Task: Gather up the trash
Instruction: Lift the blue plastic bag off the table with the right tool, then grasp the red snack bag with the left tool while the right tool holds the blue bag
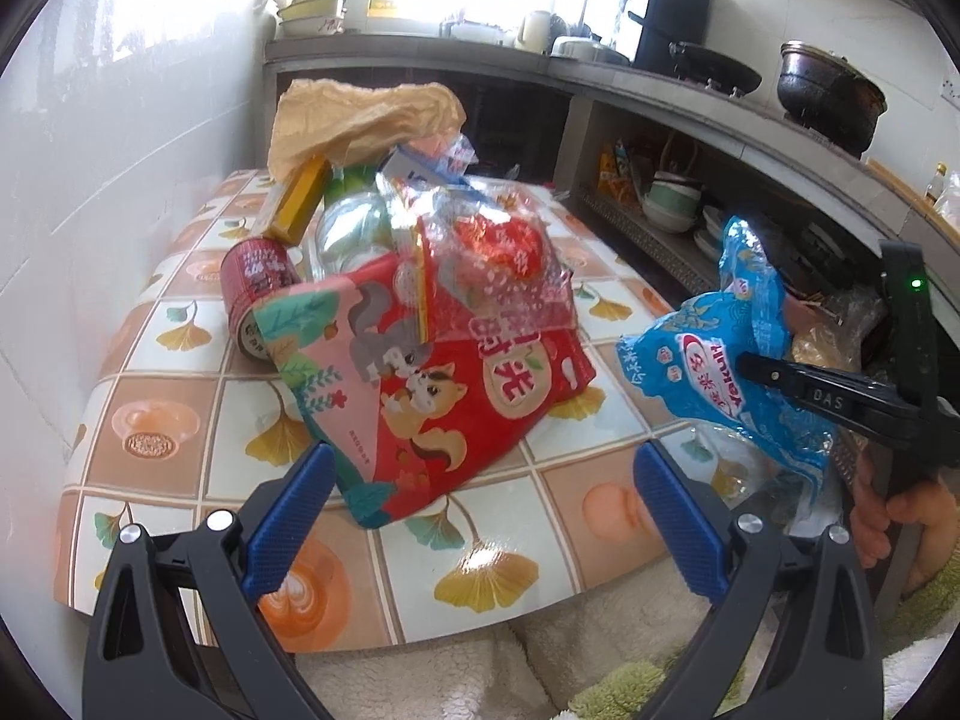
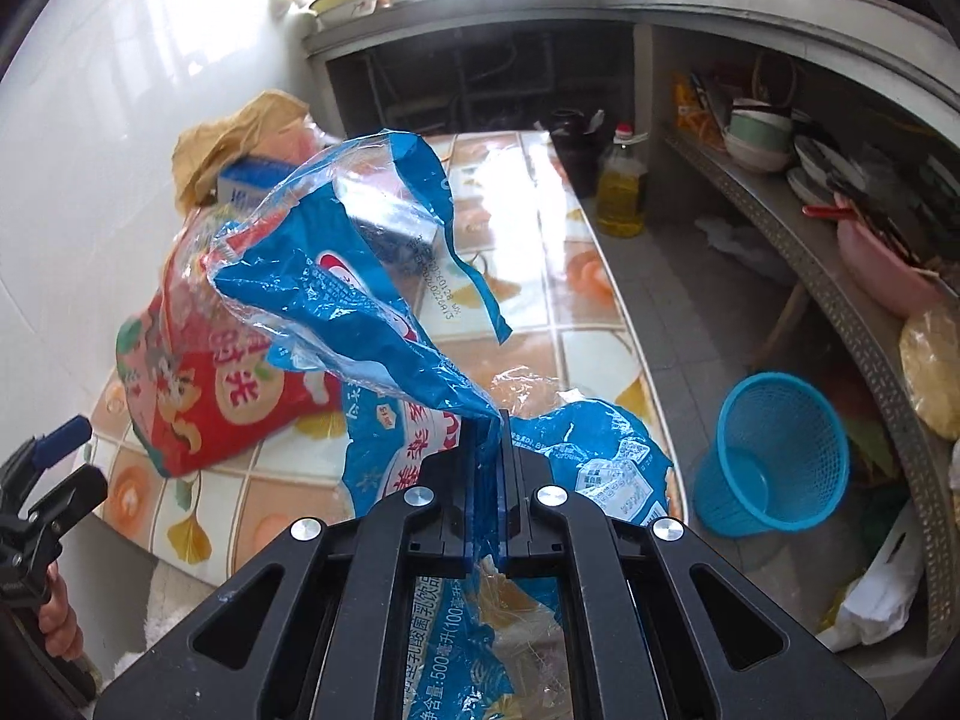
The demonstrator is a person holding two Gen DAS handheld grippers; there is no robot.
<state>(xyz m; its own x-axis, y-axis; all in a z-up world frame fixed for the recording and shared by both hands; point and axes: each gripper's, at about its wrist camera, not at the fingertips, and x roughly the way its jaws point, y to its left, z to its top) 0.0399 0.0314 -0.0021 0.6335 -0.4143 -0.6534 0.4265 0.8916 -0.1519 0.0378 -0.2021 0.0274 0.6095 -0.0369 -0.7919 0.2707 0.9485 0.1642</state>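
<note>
fingers (image 2: 474, 450) pinch blue wrapper (image 2: 372, 300), its lower end cut off.

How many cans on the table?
1. A red can lies on its side at the pile's left edge, beside the red snack bag. The pile may hide more behind the bag.

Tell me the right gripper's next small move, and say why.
Probably carry the blue wrapper rightward off the table toward the blue basket on the floor. The right gripper is shut on the wrapper, which hangs clear of the pile, and the basket stands open just beside the table.
</note>
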